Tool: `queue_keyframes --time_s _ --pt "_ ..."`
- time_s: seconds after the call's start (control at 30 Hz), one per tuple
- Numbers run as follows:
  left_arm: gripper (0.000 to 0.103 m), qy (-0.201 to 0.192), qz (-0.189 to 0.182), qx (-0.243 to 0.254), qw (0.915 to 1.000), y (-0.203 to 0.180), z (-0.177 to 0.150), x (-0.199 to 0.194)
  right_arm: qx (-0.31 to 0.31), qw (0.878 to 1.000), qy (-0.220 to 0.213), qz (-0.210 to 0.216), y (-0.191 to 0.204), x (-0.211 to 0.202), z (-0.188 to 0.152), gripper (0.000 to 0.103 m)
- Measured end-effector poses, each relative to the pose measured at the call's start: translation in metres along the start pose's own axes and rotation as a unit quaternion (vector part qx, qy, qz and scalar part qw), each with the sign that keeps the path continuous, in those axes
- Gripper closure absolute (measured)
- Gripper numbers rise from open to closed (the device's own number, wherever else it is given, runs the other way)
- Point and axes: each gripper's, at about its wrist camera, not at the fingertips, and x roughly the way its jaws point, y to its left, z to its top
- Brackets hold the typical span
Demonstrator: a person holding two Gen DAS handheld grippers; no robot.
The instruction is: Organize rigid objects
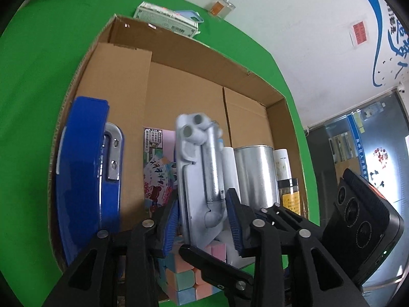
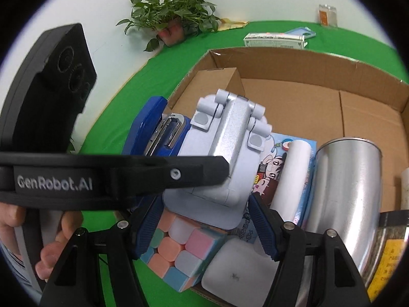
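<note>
now the blue stapler (image 1: pixel 84 174) leans at the cardboard box (image 1: pixel 194 58)'s left wall, and beside it the left gripper (image 1: pixel 202 220) is clamped on the folded grey phone stand (image 1: pixel 196 174), upright over the pastel cube (image 2: pixel 176 250). right gripper (image 2: pixel 204 230) sits spread, holding nothing. risk: the stand tips onto the steel cup (image 2: pixel 342 204) once released.

Ahead of my left gripper (image 1: pixel 202 220) the far half of the cardboard box (image 1: pixel 184 76) has open floor, and there I could pass. Close in front it is crowded: the grey folding stand (image 1: pixel 196 174) stands between the fingers, the blue stapler (image 1: pixel 84 179) blocks the left side, the steel cup (image 1: pixel 255 176) blocks the right. Under my right gripper (image 2: pixel 204 222) lies the pastel cube (image 2: pixel 179 250), and the other gripper's finger crosses its view.
</note>
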Motion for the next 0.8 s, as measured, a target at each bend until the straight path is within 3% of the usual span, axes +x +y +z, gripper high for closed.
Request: queue_keyframes --time_s 0.03,0.07,0.13,0.2,0.23,0.33,0.4,0.47,0.6,0.8 --pt "0.059 -0.015 0.011 0.004 0.9998 -0.003 -0.003 -0.007 -0.012 1.0 -0.009 -0.001 0.003 -0.004 -0.003 0.035" --pt "0.048 -0.052 0.037 0.01 0.9979 -0.008 -0.008 -0.022 -0.041 0.999 -0.031 -0.005 0.011 -0.014 -0.008 0.032" --pt "0.033 -0.115 0.066 0.029 0.9908 -0.018 -0.019 -0.044 -0.078 0.995 -0.064 -0.027 0.022 -0.033 -0.022 0.017" --pt "0.011 -0.2 0.098 0.071 0.9723 -0.038 -0.045 -0.075 -0.1 0.985 -0.117 -0.075 0.03 -0.06 -0.048 0.016" --pt "0.004 -0.236 0.117 0.088 0.9606 -0.047 -0.059 -0.085 -0.098 0.982 -0.137 -0.09 0.03 -0.07 -0.059 0.013" --pt "0.0 -0.325 0.164 0.13 0.9223 -0.068 -0.098 -0.101 -0.065 0.974 -0.181 -0.119 0.026 -0.096 -0.097 0.0" --pt "0.0 -0.347 0.192 0.147 0.9063 -0.081 -0.128 -0.097 -0.045 0.97 -0.197 -0.136 0.021 -0.11 -0.122 0.0" --pt "0.0 -0.342 0.204 0.142 0.9062 -0.087 -0.144 -0.087 -0.022 0.968 -0.202 -0.146 0.016 -0.119 -0.141 0.0" --pt "0.0 -0.331 0.193 0.118 0.9162 -0.088 -0.183 -0.064 0.002 0.964 -0.207 -0.165 0.01 -0.136 -0.178 0.0" --pt "0.0 -0.328 0.233 0.148 0.9034 -0.105 -0.238 -0.035 -0.014 0.963 -0.202 -0.179 0.016 -0.153 -0.209 0.0"
